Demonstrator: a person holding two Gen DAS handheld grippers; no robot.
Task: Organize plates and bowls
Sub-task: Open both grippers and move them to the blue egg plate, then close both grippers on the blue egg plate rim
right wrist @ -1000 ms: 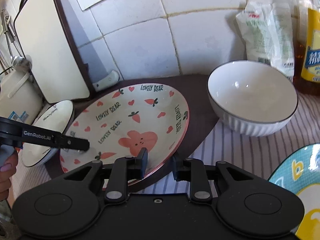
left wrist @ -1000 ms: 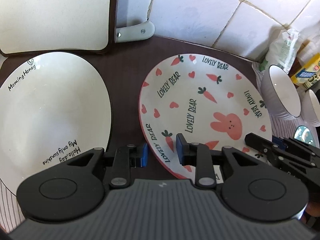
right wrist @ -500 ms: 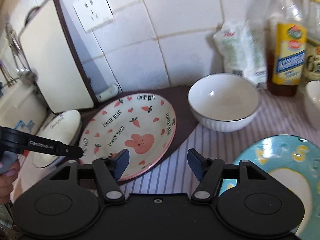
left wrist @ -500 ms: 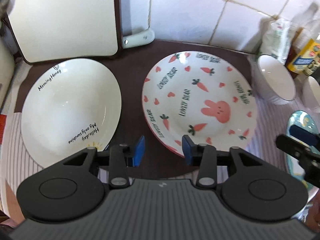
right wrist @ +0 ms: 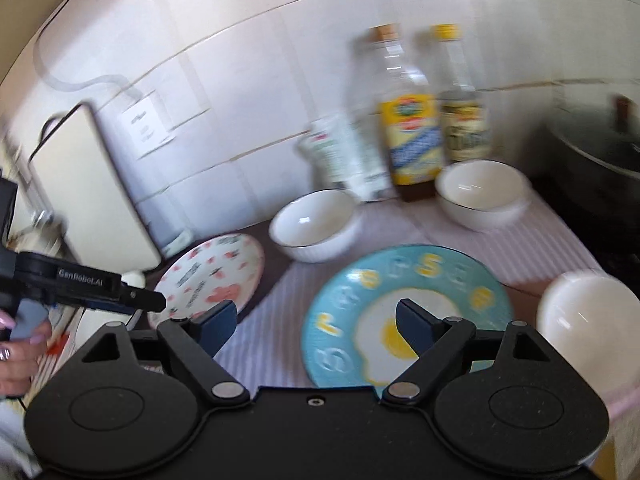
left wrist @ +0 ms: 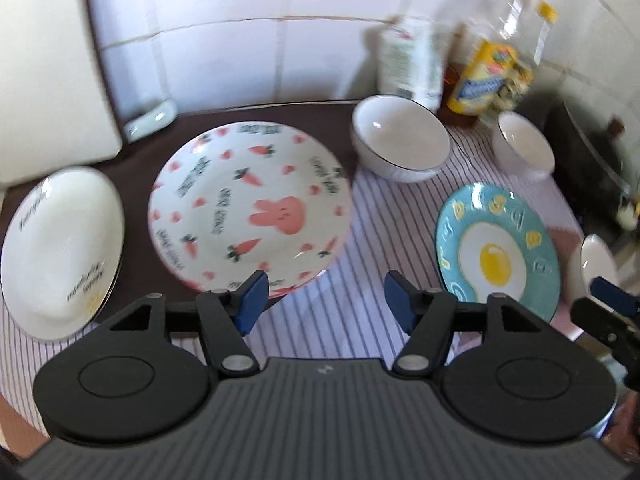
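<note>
A pink-rimmed rabbit-and-carrot plate lies on the dark mat, with a plain white plate to its left. A blue fried-egg plate lies on the striped cloth to the right. Two white bowls stand at the back, a third at the far right. My left gripper is open and empty above the cloth, in front of the rabbit plate. My right gripper is open and empty, over the near left part of the fried-egg plate. The rabbit plate lies to its left.
Oil bottles and a white bag stand against the tiled wall behind the bowls. A white cutting board leans at the back left. A dark pot sits at the right.
Both grippers have opened wide and pulled back and up from the rabbit plate. Both views have swung right, so the fried-egg plate and more bowls show.
</note>
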